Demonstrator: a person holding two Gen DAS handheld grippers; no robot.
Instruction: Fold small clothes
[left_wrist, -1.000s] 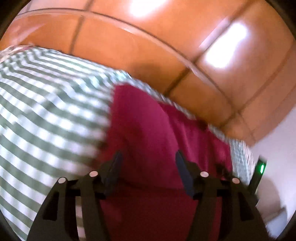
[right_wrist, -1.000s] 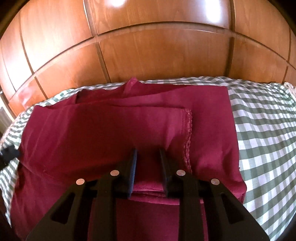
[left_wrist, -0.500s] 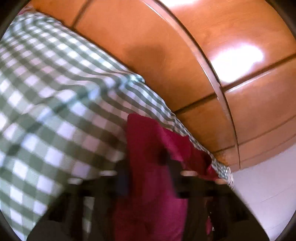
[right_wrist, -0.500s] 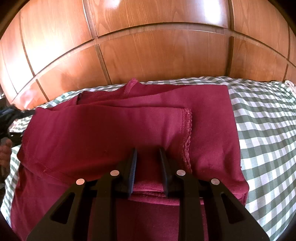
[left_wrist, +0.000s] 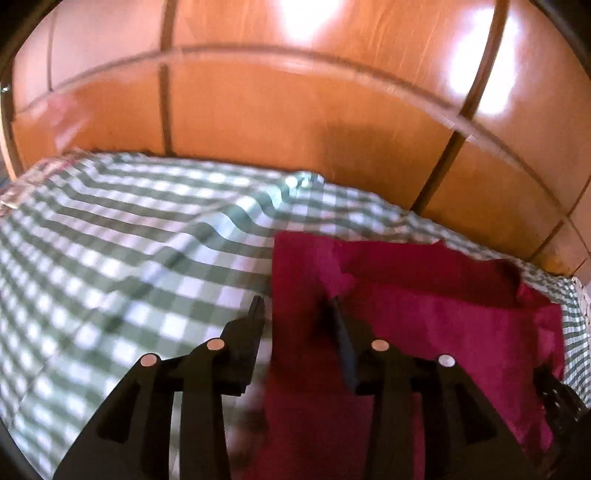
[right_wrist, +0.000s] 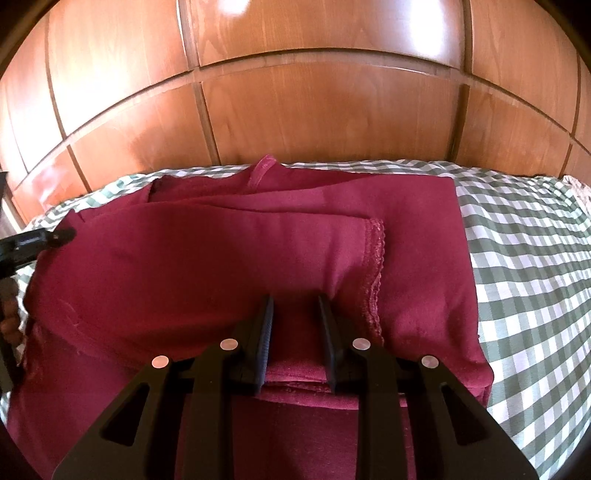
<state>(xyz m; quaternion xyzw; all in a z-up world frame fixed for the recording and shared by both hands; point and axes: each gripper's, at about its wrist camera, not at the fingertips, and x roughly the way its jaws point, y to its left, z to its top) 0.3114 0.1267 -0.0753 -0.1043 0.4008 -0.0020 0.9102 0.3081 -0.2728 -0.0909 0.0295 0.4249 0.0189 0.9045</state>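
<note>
A dark red garment (right_wrist: 258, 258) lies partly folded on a green-and-white checked cloth (right_wrist: 524, 266). A folded layer with a lace hem (right_wrist: 375, 266) lies across its middle. My right gripper (right_wrist: 295, 310) is shut on the near folded edge of the garment. In the left wrist view the garment (left_wrist: 424, 317) fills the lower right. My left gripper (left_wrist: 295, 314) is open, its jaws straddling the garment's left edge just above the checked cloth (left_wrist: 129, 258). The left gripper also shows at the left edge of the right wrist view (right_wrist: 33, 240).
A wooden panelled wall (right_wrist: 314, 110) stands right behind the checked surface and shows in the left wrist view (left_wrist: 295, 110) too. The checked cloth extends left of the garment in the left wrist view and right of it in the right wrist view.
My left gripper has swung from over the garment, out over the checked cloth, and back to the garment's left edge. My right gripper has kept its hold and barely moved.
</note>
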